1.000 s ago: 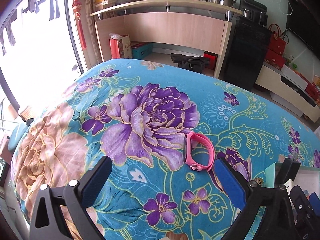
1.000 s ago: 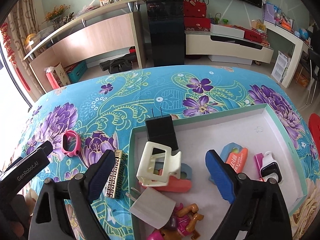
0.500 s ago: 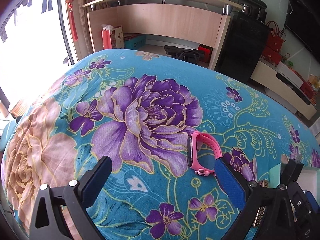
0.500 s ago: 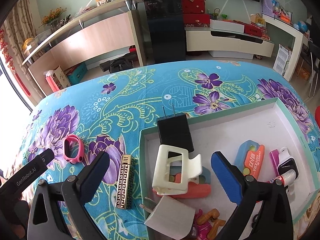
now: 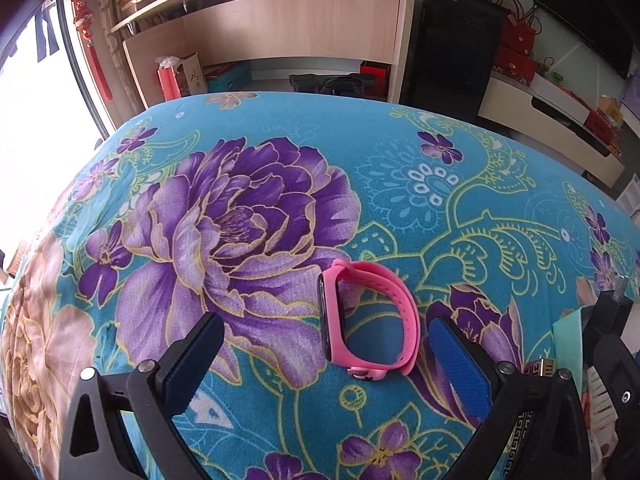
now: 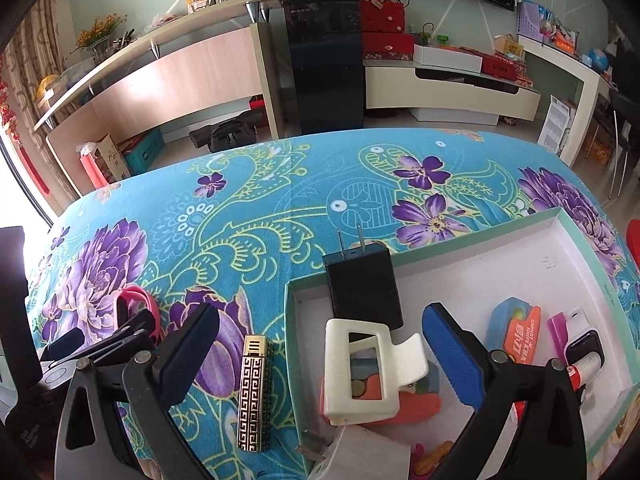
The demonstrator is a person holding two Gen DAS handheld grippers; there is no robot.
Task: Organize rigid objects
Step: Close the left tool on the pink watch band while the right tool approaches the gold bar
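Left gripper (image 5: 326,354) has dropped closer to the pink rubber watch band (image 5: 366,322); fingers wide open, band between them untouched, on the blue floral-cloth bench (image 5: 400,184). Right gripper (image 6: 320,344) just widened, holding nothing, over the cream plastic clip (image 6: 366,372) in the white cardboard tray (image 6: 576,236).

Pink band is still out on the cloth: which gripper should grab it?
Left. The left gripper is open with the pink band between its fingers; the right gripper hangs open over the box.
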